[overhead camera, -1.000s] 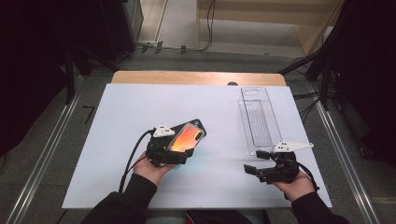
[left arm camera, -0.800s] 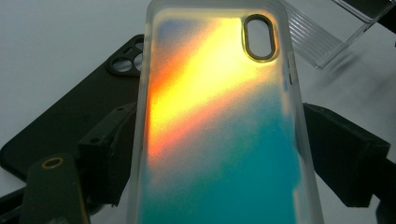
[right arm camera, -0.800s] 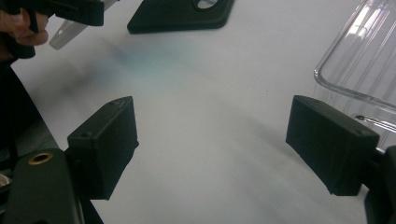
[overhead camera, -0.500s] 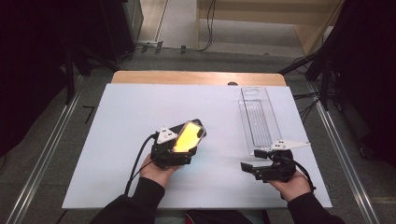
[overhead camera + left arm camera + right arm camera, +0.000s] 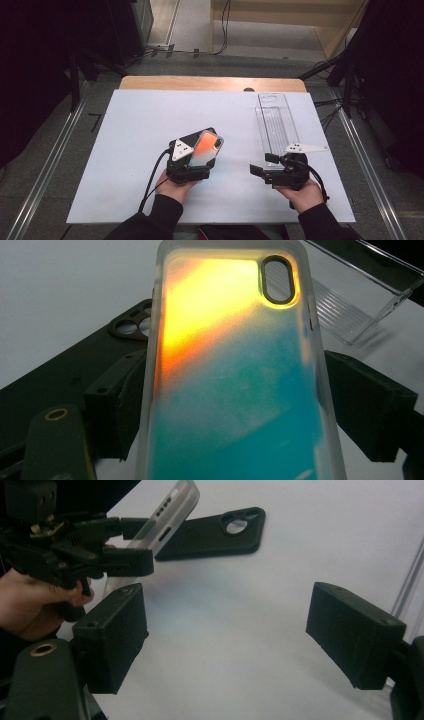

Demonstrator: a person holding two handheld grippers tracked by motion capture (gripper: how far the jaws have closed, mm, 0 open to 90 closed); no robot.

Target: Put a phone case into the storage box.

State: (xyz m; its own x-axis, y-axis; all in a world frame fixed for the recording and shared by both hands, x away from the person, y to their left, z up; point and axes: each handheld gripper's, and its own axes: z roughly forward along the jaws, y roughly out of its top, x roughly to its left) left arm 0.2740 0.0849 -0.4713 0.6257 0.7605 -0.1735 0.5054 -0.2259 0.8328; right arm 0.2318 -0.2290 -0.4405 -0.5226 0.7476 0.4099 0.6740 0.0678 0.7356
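My left gripper [image 5: 194, 166] is shut on a translucent phone case [image 5: 205, 148] that fades from orange to teal, held tilted above the white table [image 5: 125, 150]. In the left gripper view the phone case [image 5: 235, 390] sits between both jaws. Under and behind it a black phone case [image 5: 189, 136] lies flat on the table, with its camera cut-out towards the far end [image 5: 129, 326]. My right gripper [image 5: 261, 164] hovers open to the right with nothing between its jaws and points left at the left gripper [image 5: 75, 545] and the black case [image 5: 215, 530].
A long clear plastic tray [image 5: 277, 122] lies on the table's right side, just beyond the right gripper, and shows again as the clear tray [image 5: 360, 295]. A wooden strip [image 5: 210, 83] runs along the table's far edge. Metal rails flank the table.
The left gripper has tilted and shifted the coloured case slightly to the right. The right gripper has edged a little to the left.
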